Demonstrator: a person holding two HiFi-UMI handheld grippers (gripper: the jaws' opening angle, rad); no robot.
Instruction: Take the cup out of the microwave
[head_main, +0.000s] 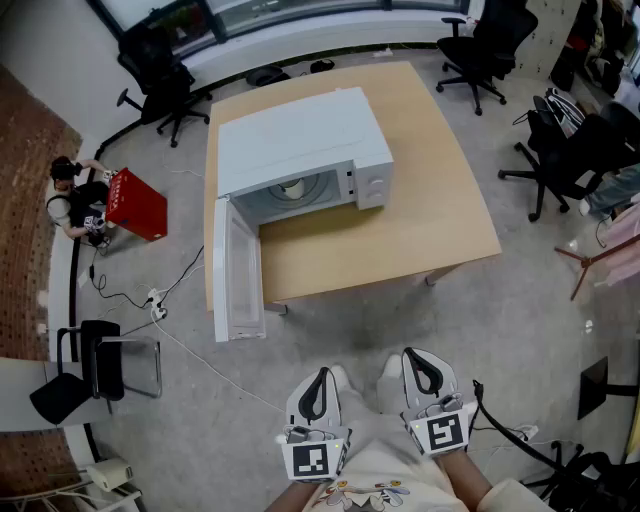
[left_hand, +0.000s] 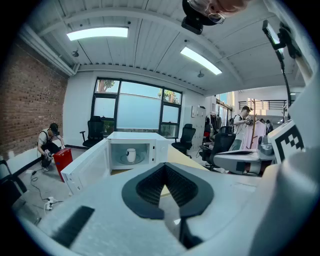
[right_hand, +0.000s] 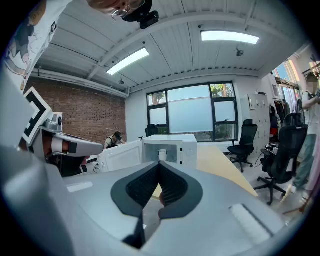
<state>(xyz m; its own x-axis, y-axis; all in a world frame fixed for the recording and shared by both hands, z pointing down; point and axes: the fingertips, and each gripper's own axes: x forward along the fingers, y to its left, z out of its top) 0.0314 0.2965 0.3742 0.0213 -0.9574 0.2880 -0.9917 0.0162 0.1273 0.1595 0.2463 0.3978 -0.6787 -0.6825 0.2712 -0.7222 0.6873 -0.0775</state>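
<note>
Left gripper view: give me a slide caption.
Shut left gripper faces the open microwave, white cup inside.

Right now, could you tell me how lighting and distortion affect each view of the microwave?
Head view: even light, microwave sharp. Left gripper view: strong fisheye, black corners, ceiling lights bright, cup small but clear. Right gripper view: same fisheye, cup tiny.

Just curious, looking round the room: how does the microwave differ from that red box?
The microwave is white, the red box red. The microwave stands on the table, the red box on the floor beside a crouching person. The microwave's door stands open with a cup inside; whether the red box is open I cannot tell. Both are boxy.
</note>
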